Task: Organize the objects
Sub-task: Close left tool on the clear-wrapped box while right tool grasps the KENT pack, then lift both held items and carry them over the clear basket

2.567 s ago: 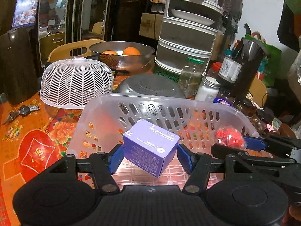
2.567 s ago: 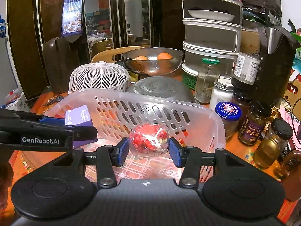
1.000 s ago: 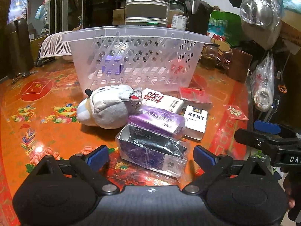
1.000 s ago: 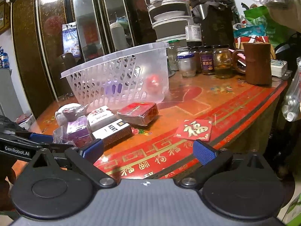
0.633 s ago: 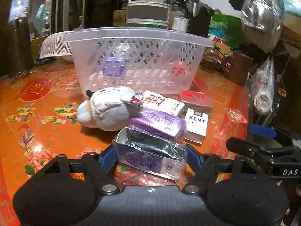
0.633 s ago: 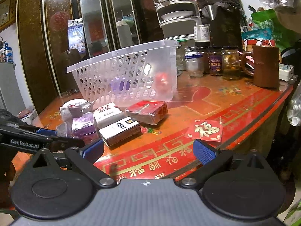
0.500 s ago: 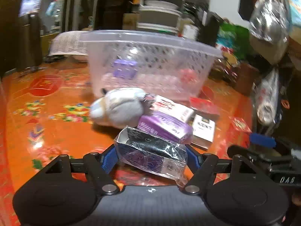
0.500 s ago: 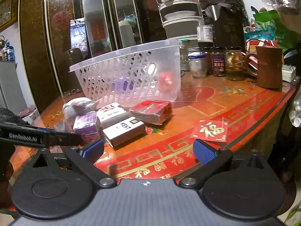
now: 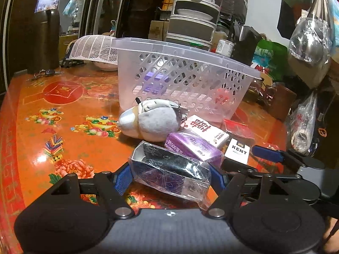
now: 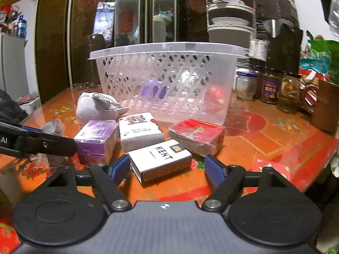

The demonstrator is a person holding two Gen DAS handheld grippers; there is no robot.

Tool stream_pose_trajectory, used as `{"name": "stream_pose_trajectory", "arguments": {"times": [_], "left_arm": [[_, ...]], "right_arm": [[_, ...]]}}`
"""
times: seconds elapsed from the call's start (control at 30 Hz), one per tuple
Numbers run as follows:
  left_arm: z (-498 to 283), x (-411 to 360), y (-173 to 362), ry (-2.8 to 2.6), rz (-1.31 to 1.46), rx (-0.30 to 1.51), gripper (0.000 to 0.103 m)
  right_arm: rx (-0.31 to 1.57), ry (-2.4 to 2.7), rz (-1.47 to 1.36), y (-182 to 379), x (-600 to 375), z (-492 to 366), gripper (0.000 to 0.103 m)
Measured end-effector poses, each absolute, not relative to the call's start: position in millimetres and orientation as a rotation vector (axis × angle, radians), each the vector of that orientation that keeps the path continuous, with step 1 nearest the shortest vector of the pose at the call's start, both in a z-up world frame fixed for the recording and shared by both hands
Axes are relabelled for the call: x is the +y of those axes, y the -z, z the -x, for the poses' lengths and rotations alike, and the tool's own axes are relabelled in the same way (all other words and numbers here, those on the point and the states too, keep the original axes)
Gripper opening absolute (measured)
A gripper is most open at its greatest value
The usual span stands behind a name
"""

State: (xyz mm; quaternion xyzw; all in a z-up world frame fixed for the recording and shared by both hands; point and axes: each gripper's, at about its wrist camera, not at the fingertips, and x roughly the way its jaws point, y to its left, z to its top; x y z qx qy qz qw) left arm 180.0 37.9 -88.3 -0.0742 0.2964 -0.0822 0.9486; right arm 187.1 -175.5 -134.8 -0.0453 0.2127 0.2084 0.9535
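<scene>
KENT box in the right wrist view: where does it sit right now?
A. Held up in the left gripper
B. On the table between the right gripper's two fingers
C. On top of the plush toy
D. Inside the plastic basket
B. The KENT box lies flat on the table, between the closing fingers of the right gripper, in front of the basket.

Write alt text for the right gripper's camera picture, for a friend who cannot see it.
The right gripper is closing around a white KENT box lying on an orange patterned table. Behind it are a red packet, a purple box, a plush toy and a clear plastic basket.
</scene>
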Motion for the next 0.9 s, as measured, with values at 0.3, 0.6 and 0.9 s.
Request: {"name": "stream_pose_trajectory", "arguments": {"times": [0.3, 0.6, 0.9], "left_arm": [[-180.2, 34.9, 89.7, 0.184, 0.146, 0.608, 0.077], [-179.2, 38.7, 89.0, 0.180, 0.167, 0.602, 0.077], [-170.2, 46.6, 80.1, 0.167, 0.205, 0.540, 0.077]], "right_arm": [[0.435, -0.494, 0.111, 133.9, -174.7, -190.8, 0.068], [0.410, -0.477, 0.068, 126.6, -188.5, -171.8, 0.068], [0.377, -0.463, 0.035, 110.4, -199.0, -159.1, 0.068]]}}
